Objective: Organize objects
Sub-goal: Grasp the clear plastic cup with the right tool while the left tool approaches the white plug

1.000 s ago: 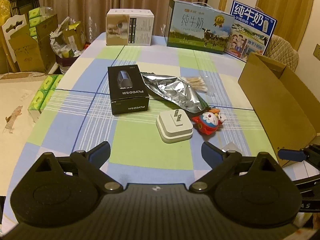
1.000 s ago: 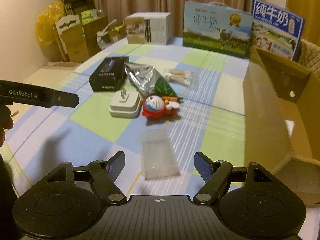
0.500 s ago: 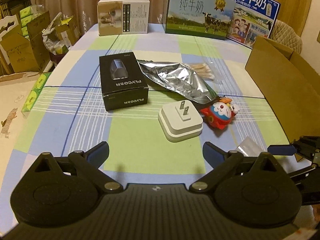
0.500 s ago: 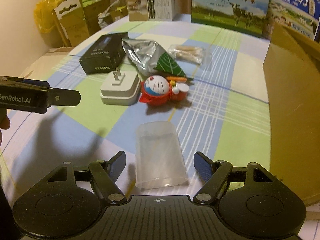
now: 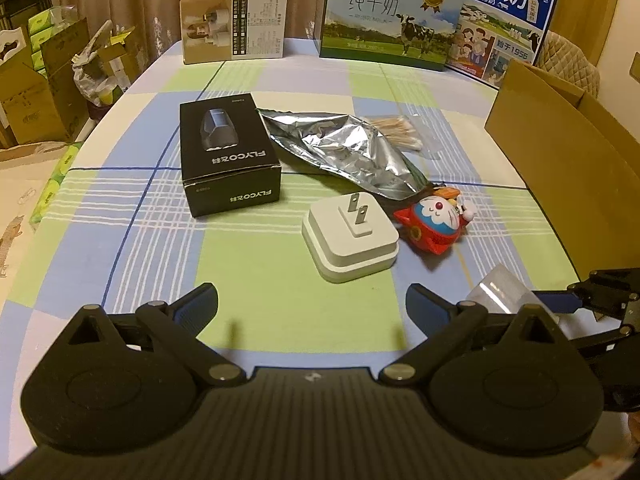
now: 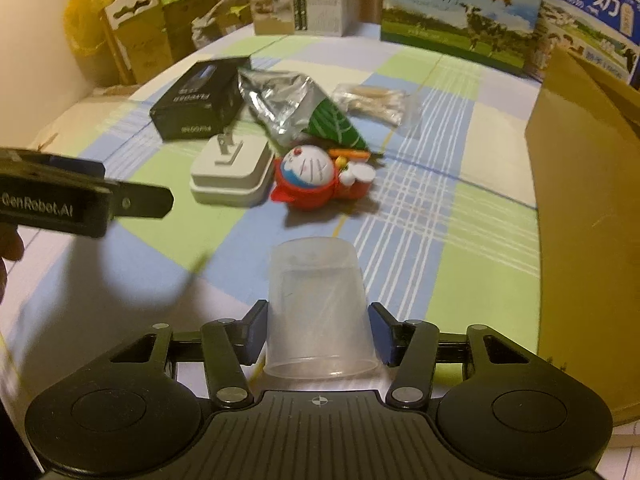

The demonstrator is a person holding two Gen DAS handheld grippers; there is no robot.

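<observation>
Tongs on the right (image 6: 318, 334) pinch a clear plastic cup (image 6: 316, 304) lying at the table's (image 5: 288, 304) near edge; left tongs (image 5: 312, 304) hover spread. Farther off lie a white plug (image 5: 352, 236), red toy (image 5: 434, 220), black box (image 5: 228, 160) and foil bag (image 5: 344, 152).

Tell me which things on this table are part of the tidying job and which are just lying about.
Part of the job:
clear plastic cup, between the right gripper fingers
white plug adapter
red cat toy
black box
foil bag
cotton swabs
open cardboard box

Just lying about:
milk cartons
left gripper, open and idle
</observation>
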